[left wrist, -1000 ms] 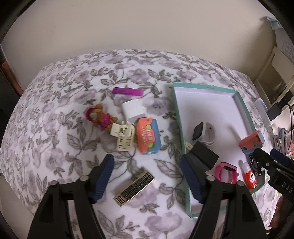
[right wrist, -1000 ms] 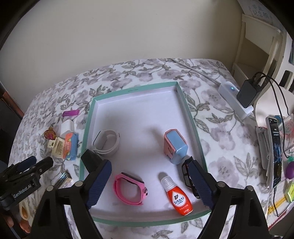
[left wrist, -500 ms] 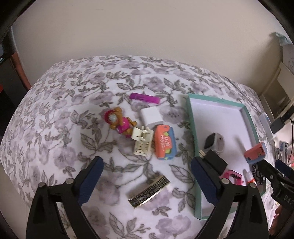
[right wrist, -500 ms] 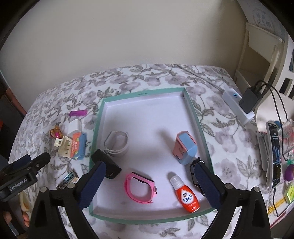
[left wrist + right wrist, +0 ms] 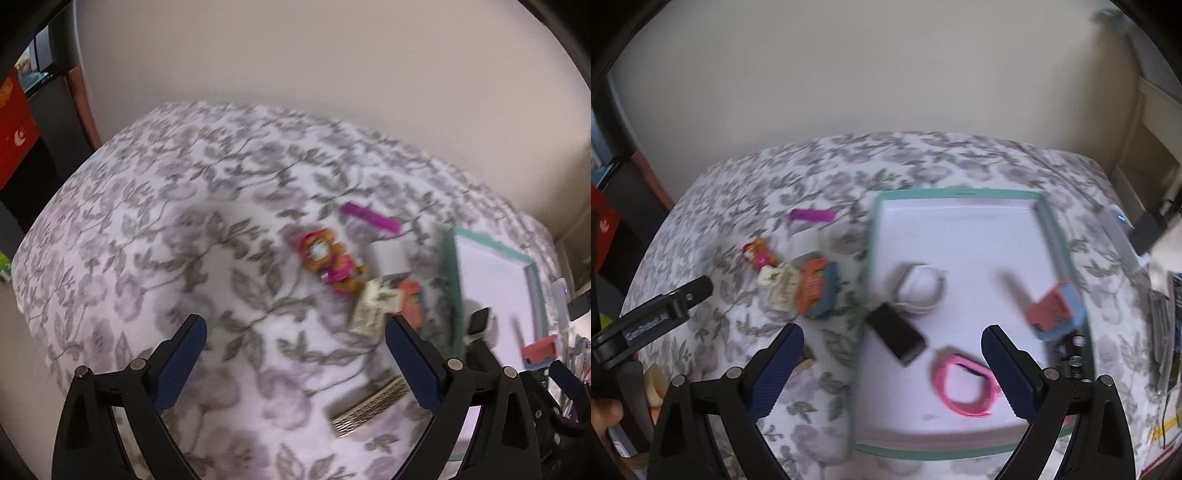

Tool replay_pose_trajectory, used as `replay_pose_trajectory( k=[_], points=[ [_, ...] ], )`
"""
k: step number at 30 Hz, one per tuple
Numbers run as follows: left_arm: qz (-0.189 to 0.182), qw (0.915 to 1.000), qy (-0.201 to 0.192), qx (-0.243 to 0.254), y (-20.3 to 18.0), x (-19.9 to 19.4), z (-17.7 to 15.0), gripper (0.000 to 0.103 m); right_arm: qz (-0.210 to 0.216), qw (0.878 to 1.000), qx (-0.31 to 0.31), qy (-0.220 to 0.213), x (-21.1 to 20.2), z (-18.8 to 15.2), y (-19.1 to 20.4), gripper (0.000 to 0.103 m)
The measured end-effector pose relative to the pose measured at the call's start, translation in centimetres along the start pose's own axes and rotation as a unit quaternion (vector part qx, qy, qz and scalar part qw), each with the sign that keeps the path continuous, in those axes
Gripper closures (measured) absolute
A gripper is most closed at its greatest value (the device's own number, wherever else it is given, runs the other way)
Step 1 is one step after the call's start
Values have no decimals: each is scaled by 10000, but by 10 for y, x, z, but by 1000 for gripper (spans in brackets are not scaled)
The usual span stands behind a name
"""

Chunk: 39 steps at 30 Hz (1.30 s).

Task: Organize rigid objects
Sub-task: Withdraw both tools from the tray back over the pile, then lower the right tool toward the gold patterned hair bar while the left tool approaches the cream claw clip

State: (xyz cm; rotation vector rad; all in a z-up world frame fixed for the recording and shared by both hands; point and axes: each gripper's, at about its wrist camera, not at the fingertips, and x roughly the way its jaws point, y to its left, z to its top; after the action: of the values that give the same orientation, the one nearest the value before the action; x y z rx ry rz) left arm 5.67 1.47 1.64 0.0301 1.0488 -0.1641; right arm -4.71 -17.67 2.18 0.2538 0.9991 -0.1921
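Note:
A teal-rimmed white tray (image 5: 1060, 236) lies on the floral bed. In it are a white watch (image 5: 921, 286), a black box (image 5: 897, 332) leaning on the left rim, a pink band (image 5: 966, 387) and a blue-and-coral block (image 5: 1056, 310). Left of the tray lie a purple stick (image 5: 371, 218), an orange-pink toy (image 5: 330, 260), a white cube (image 5: 389, 256), a cream clip (image 5: 373, 306), an orange-blue case (image 5: 818, 290) and a gold-black bar (image 5: 369, 408). My left gripper (image 5: 295, 343) is open and empty above the bedspread. My right gripper (image 5: 892, 354) is open and empty above the tray's front left part.
A wall runs behind the bed. A white power strip (image 5: 1119, 236) with a black plug (image 5: 1148, 230) lies right of the tray, beside a shelf with cables. Dark furniture and a red panel (image 5: 14, 129) stand at the left. Bare floral bedspread (image 5: 147, 229) stretches left.
Both grippers have pulled up and back and swung left, so the objects look smaller and sit further right in view. Nothing was taken hold of. The current frames are motion-blurred.

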Motion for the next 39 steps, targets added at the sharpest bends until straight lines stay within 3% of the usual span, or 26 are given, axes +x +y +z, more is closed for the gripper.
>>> replay_pose_trajectory(
  k=[9, 19, 39],
  points=[
    [182, 9973, 692, 175, 4, 26, -14, 6, 260, 9977, -546, 302, 23, -12, 46, 4],
    [218, 9926, 1185, 134, 12, 42, -31, 6, 439, 9936, -725, 746, 50, -28, 61, 4],
    [-62, 9899, 1417, 82, 19, 60, -35, 5, 777, 9841, -1219, 1032, 69, -42, 88, 4]
  ],
)
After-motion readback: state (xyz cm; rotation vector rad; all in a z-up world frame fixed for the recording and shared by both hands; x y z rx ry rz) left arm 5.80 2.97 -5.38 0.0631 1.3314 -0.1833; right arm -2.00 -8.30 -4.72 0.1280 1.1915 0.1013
